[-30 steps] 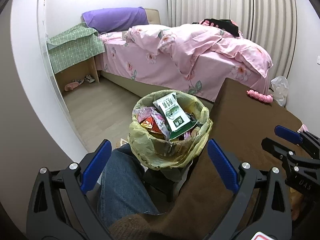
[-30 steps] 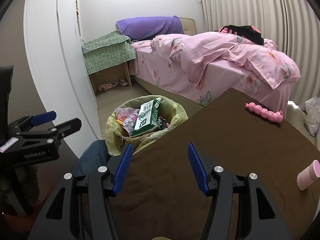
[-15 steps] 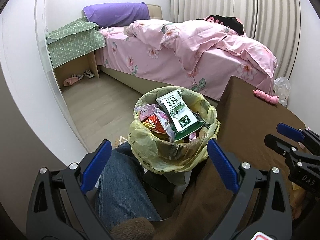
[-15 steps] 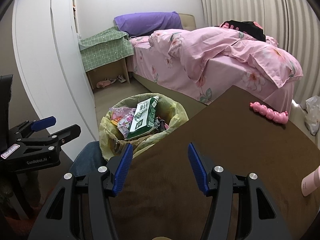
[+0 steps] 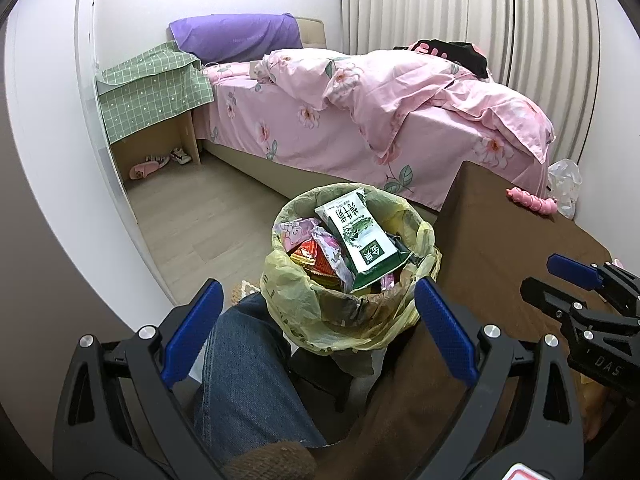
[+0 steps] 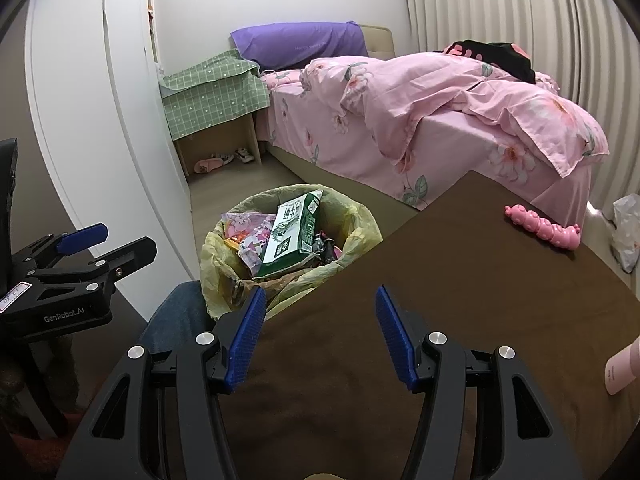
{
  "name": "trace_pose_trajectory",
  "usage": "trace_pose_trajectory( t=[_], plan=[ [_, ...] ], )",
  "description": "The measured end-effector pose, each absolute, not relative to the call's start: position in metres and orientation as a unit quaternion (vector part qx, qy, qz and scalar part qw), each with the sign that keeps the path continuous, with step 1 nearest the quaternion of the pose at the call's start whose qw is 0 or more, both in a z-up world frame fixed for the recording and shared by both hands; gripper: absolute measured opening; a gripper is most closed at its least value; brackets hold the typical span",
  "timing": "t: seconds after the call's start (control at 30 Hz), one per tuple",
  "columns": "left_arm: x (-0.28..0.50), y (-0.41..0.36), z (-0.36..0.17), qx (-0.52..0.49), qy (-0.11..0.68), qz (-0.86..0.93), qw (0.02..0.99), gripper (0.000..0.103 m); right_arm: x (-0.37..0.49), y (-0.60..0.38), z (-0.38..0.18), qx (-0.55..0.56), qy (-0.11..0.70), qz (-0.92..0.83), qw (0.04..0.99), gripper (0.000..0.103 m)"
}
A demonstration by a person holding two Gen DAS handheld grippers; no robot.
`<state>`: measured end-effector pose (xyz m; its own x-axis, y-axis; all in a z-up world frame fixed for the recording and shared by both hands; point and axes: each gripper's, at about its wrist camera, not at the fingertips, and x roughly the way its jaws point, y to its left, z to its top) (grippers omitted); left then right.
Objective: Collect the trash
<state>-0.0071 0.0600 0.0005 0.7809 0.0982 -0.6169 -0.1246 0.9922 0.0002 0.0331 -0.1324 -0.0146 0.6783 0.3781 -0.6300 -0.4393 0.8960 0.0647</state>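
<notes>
Even soft indoor light, sharp focus, strong fisheye bending, dark corners

Both wrist views look forward and downward along their own fingers. The left view sits close above the bin [image 5: 352, 272] at centre, with the table [image 5: 500, 248] at 3 o'clock. The right view sits over the table [image 6: 460, 300], the bin [image 6: 288, 240] at 10 o'clock. Both share the bin, table and bed [image 5: 380, 120] at 12 o'clock.

Pink bed [image 5: 360, 128] with purple pillow [image 5: 236, 38]; green cloth [image 5: 154, 92] over a stand; pink toy [image 6: 542, 227] on brown table [image 6: 460, 280].
</notes>
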Motion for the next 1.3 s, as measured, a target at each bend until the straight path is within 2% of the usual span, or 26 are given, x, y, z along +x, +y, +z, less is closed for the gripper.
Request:
trace_pose_trajectory(
  t=[1.3],
  plan=[
    [-0.0067, 0.0616, 0.0037, -0.021, 0.325, 0.06, 0.943, 0.092, 0.029, -0.1298, -0.009, -0.051, 0.328, 0.22, 0.917, 0.054]
  ],
)
